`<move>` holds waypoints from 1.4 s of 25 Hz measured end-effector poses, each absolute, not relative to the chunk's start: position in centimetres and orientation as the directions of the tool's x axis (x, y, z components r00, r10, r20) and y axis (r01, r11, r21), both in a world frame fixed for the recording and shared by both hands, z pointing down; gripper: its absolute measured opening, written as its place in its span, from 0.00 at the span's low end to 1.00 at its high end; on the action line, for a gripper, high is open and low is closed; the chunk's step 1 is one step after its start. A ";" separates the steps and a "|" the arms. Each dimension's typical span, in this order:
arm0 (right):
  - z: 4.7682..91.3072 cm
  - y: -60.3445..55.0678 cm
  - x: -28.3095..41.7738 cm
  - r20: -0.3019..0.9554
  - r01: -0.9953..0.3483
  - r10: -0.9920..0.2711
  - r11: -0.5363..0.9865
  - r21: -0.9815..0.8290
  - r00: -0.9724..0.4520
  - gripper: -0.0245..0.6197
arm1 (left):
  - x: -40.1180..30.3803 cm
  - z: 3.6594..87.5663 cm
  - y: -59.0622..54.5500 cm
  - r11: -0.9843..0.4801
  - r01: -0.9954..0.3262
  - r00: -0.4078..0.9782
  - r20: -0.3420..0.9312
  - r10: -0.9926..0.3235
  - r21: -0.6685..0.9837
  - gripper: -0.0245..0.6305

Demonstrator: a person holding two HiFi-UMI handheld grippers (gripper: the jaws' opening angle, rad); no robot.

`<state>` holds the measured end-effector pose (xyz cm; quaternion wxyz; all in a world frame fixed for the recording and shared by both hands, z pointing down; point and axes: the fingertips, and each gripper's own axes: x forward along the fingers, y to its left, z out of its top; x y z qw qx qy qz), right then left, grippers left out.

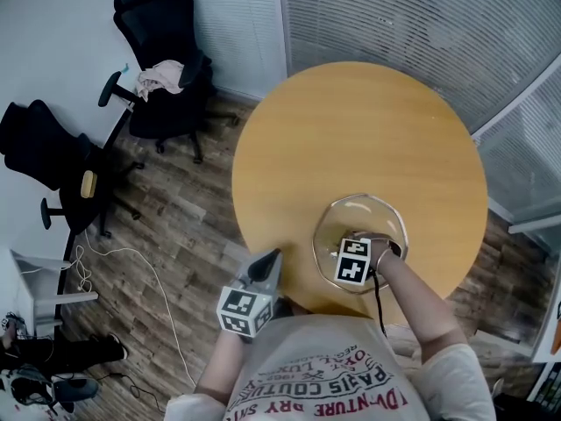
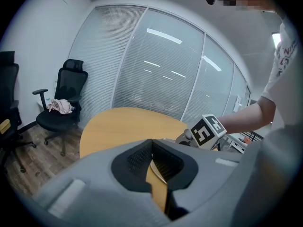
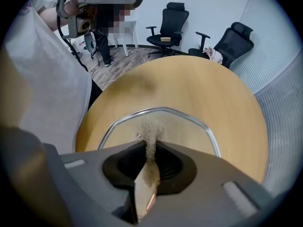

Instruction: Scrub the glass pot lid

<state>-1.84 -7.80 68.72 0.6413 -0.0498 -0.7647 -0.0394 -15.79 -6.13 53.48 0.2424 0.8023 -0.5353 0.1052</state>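
A glass pot lid (image 1: 361, 224) with a metal rim lies on the round wooden table (image 1: 351, 139), near its front edge. In the right gripper view the glass pot lid (image 3: 184, 126) fills the space just past the jaws. My right gripper (image 3: 151, 148) is shut on a tan scrub pad (image 3: 152, 136) whose fuzzy edge rests on the glass. Seen from the head, the right gripper (image 1: 372, 248) hangs over the lid's near part. My left gripper (image 1: 267, 264) is shut and empty, held off the table's front left edge. The left gripper (image 2: 152, 151) points toward the table.
Two black office chairs (image 1: 166, 68) stand on the wood floor at the left, one with a cloth on its seat. A white cable (image 1: 131, 261) trails over the floor. Glass walls with blinds (image 1: 394, 24) close off the far side.
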 end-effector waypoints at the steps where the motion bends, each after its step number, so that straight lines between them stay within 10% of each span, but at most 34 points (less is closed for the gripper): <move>1: 68.7 -7.6 -1.7 0.983 0.117 0.023 0.993 -0.002 -0.180 0.13 | -15.6 53.5 -6.1 -0.318 -0.907 0.412 0.429 -0.804 0.275 0.05; 35: 63.1 -6.6 3.7 0.906 -0.428 -0.138 0.902 -0.052 -0.401 0.13 | -10.7 51.7 -7.4 -0.529 -0.808 0.588 0.389 -0.709 0.259 0.05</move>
